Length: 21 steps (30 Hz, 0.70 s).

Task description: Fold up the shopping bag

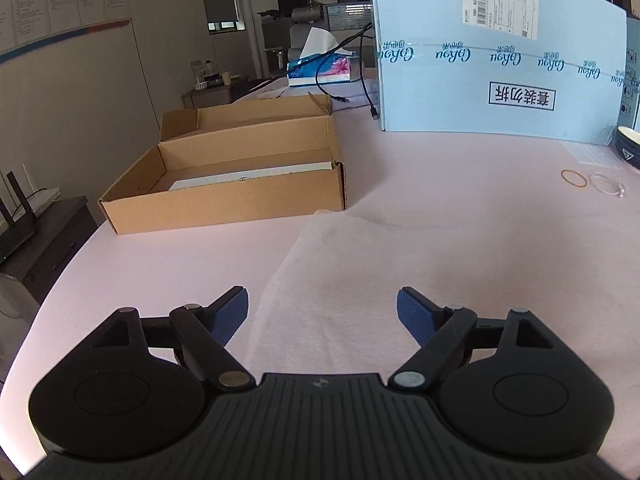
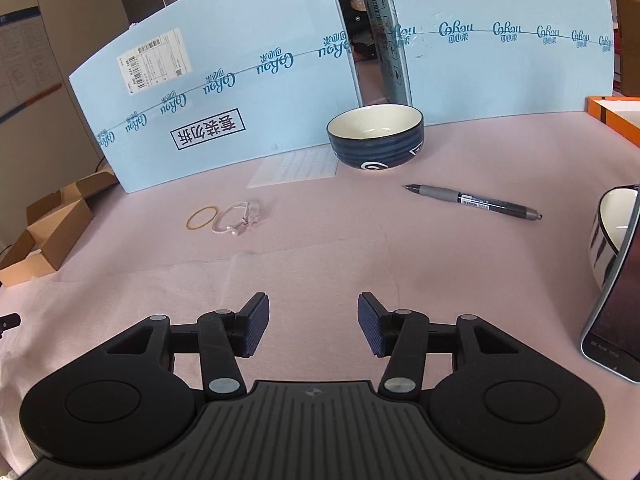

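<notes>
The shopping bag [image 1: 400,248] is a pale, almost white sheet of thin fabric lying flat on the pink table cover [image 1: 160,264]. Its left edge runs diagonally toward the cardboard box. My left gripper [image 1: 322,292] hovers over the bag's near left part, open, with nothing between its blue pads. In the right wrist view the bag [image 2: 160,292] shows as a faint crease line across the cover. My right gripper [image 2: 313,296] stands open above it, with the gap narrower than the left's and nothing in it.
An open cardboard box [image 1: 240,184] sits at the left, a tall light-blue carton [image 1: 500,60] walls the back, and a tissue box [image 1: 320,68] with cables lies beyond. Ahead are a rubber band [image 2: 201,218], a blue bowl [image 2: 376,136], a pen [image 2: 472,202] and a phone [image 2: 616,320].
</notes>
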Available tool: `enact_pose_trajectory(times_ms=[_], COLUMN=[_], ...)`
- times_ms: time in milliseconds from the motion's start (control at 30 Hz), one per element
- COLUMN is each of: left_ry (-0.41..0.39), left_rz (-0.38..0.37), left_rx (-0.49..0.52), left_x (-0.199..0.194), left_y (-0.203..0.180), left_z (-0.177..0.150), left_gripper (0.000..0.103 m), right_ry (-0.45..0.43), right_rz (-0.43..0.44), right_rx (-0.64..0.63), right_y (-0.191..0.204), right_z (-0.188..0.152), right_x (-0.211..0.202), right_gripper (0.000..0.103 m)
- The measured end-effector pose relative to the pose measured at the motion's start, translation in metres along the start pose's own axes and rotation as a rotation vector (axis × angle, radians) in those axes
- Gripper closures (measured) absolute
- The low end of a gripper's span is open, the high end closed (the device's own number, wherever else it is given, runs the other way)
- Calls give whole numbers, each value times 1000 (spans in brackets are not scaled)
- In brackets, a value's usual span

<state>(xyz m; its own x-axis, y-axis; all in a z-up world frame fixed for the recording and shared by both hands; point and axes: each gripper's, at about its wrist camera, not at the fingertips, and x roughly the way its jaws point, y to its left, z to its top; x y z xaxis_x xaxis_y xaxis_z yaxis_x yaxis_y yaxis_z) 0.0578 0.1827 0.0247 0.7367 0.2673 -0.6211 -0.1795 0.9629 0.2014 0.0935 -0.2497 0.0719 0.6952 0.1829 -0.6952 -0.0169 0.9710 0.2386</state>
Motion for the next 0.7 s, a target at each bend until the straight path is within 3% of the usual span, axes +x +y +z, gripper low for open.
enact_pose_trajectory(times_ms=[200,467,567,633,700], left_ry=[45,26,15,14,13], left_rz=[26,17,-7,-36,-64], left_rx=[28,-10,-42,-61,-71], left_x=[31,48,50,52,52], left_y=[-5,0,5,10,12], left_z=[11,17,13,11,10], left_gripper=[23,22,22,24,34], right_ry=[32,75,47,37,30], right_rz=[-115,-93,-107,-119,-128], right_rx=[-52,-61,-124,-150,-172], right_y=[0,1,8,12,14], right_z=[19,19,13,10,8], right_x=[34,62,64,64,64], right_gripper=[56,56,57,58,60])
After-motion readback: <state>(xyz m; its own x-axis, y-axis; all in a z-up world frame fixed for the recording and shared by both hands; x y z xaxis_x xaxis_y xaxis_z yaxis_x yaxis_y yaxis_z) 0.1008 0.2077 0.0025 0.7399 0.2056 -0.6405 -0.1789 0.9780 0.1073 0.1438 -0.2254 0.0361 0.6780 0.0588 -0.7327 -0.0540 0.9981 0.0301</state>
